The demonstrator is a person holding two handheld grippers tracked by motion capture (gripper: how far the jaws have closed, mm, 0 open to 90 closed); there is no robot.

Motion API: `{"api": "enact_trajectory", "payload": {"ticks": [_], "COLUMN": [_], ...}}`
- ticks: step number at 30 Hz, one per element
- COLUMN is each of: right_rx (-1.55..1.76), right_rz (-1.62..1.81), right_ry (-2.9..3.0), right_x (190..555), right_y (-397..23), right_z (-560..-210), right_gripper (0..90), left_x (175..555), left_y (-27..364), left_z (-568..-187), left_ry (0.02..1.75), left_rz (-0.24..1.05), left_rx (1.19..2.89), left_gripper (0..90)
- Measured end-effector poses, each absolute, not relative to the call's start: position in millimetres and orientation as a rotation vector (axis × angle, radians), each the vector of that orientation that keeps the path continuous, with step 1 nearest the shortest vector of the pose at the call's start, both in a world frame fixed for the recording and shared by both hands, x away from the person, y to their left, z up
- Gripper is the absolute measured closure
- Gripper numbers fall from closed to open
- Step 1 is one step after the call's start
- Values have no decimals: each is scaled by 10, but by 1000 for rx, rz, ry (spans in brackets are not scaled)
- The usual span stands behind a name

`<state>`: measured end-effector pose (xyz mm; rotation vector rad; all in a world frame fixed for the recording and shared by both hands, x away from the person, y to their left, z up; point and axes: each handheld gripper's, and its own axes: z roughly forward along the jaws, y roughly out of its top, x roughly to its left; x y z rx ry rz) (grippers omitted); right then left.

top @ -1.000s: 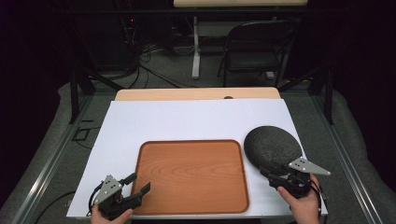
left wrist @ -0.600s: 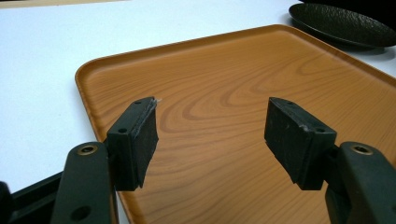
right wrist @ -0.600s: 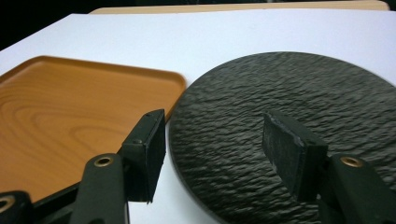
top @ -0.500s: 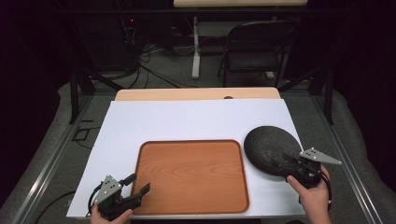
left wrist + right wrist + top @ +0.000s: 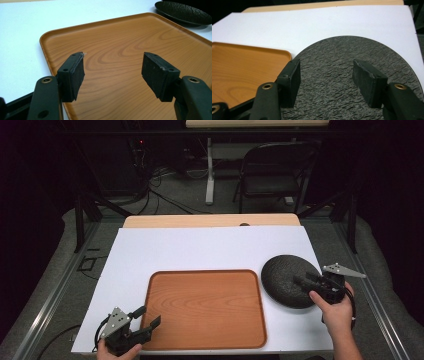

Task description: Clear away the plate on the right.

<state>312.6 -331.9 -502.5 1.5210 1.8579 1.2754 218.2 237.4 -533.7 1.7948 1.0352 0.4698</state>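
Right gripper view: open tongs poised over a dark textured plate, nothing held.

The plate lies flat on the white tabletop, just beside the right edge of the wooden tray; the right tongs hang over its near side with jaws wide apart, while the left tongs, equally open and empty, sit at the tray's near-left corner. The plate looks stiff, shallow and probably stone-like or ceramic, so likely weighty and chippable; its rough skin should resist slipping. The thin rim is the sensible place to pinch. Its underside and the rim under the right tongs are hidden, so thickness is hard to judge.
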Motion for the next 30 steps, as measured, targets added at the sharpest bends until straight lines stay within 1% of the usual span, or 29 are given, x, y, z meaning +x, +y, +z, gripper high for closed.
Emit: {"api": "enact_trajectory", "payload": {"ticks": [7,15,30], "right_rx": [1540,1578,1734], "right_rz": [1243,1224,1240], "right_ry": [1835,1841,1739], "right_x": [3081,3085,3046], "right_y": [-3360,-3418,-3740], "right_z": [-5153,-5204,-5278], "right_gripper": [400,397,398], "left_x": [2172,2177,2176], "left_y": [2374,2377,2382], "left_z": [-5337,-5338,-5339], "left_ry": [1033,1035,1041], "left_rz": [469,466,468], "left_rx": [1793,1800,1799], "left_gripper": [344,344,344]}}
